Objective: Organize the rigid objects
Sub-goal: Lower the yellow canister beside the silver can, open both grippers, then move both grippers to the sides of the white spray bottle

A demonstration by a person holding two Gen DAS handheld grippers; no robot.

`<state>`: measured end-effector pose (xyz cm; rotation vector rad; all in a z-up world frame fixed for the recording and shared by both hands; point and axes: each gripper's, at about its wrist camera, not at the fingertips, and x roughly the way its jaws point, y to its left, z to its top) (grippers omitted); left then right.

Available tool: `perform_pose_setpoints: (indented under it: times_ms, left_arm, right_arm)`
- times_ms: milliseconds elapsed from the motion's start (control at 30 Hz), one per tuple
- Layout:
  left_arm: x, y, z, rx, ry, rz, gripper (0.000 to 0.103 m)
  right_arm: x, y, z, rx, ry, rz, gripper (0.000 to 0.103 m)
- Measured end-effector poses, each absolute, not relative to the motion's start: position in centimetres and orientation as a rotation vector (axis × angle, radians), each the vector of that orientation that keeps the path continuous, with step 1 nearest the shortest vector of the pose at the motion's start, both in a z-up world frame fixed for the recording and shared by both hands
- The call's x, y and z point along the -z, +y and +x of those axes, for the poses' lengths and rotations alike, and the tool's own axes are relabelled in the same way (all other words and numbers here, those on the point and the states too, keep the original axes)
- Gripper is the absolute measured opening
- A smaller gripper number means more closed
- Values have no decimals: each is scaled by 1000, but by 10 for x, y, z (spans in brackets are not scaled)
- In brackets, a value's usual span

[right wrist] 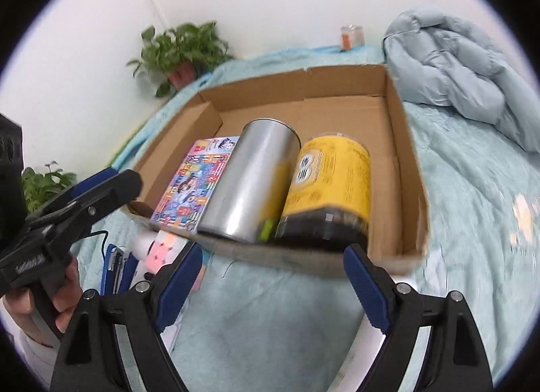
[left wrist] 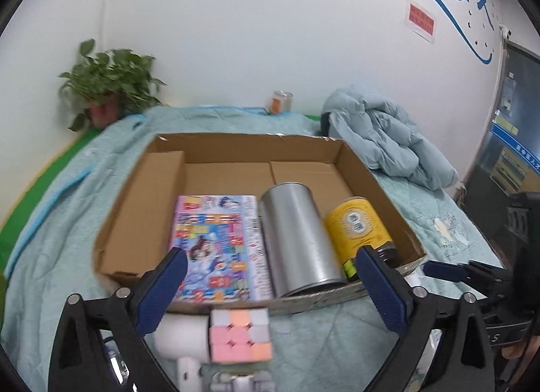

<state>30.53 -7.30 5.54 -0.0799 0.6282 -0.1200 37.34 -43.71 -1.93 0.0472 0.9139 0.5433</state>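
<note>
Cardboard box (left wrist: 141, 209), shallow and open-topped, sits on a pale blue quilted bedspread (left wrist: 50, 240) and holds three things side by side along its near wall. Farthest left lies a flat colourful cartoon-printed package (left wrist: 216, 243), face up. Just beside it, touching or nearly so, a plain silver metal can (left wrist: 297, 240) lies on its side. Right of that, a jar with a yellow label (left wrist: 357, 226) and a dark lid end also lies on its side, against the can; a small green thing is wedged between their near ends, too hidden to name. The far half of the box is bare cardboard.

Outside the box, just in front of its near wall, a pastel puzzle cube (left wrist: 239, 334) rests on the bedspread, with a white cylindrical object (left wrist: 182, 328) touching its left side. In the right wrist view a blue item (right wrist: 114, 270) lies left of these, blurred.

The left tool (left wrist: 270, 294) hovers over the cube with its blue-padded fingers spread wide, nothing between the pads. The right tool (right wrist: 270, 287) is likewise spread and pinches nothing, aimed at the box's near wall below the jar.

At the back, a potted green plant (left wrist: 108, 84) stands left, a small glass jar (left wrist: 280, 101) near the wall in the middle, and a light blue puffer jacket (left wrist: 381, 135) is heaped at right.
</note>
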Motion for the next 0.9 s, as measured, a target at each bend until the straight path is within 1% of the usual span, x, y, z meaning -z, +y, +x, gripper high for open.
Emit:
perform_pose_setpoints:
  times_ms: [100, 233, 400, 467, 567, 633, 733, 833, 900]
  left_arm:
    - [-57, -61, 266, 70, 571, -34, 102]
    - [-68, -46, 225, 32, 526, 13, 102]
    - [-97, -22, 190, 19, 522, 18, 102]
    - [-102, -20, 188, 21, 559, 29, 102]
    - [-90, -24, 181, 91, 621, -35, 102]
    - [-67, -28, 178, 150, 675, -124, 102]
    - [-17, -39, 168, 184, 768, -235, 102]
    - [18, -52, 158, 178, 838, -222, 102]
    - [27, -58, 151, 164, 848, -172, 102]
  right_arm:
    - [21, -434, 348, -492, 854, 19, 89]
    - [25, -437, 320, -457, 804, -19, 90]
    - [28, -453, 292, -470, 791, 6, 90]
    - [32, -461, 284, -458, 802, 5, 90]
    - [46, -477, 282, -411, 867, 46, 90]
    - [52, -488, 282, -382, 892, 80, 90]
    - [59, -497, 278, -303, 892, 53, 90]
    - [66, -500, 281, -336, 933, 90, 89]
    - [69, -496, 283, -340, 934, 61, 88]
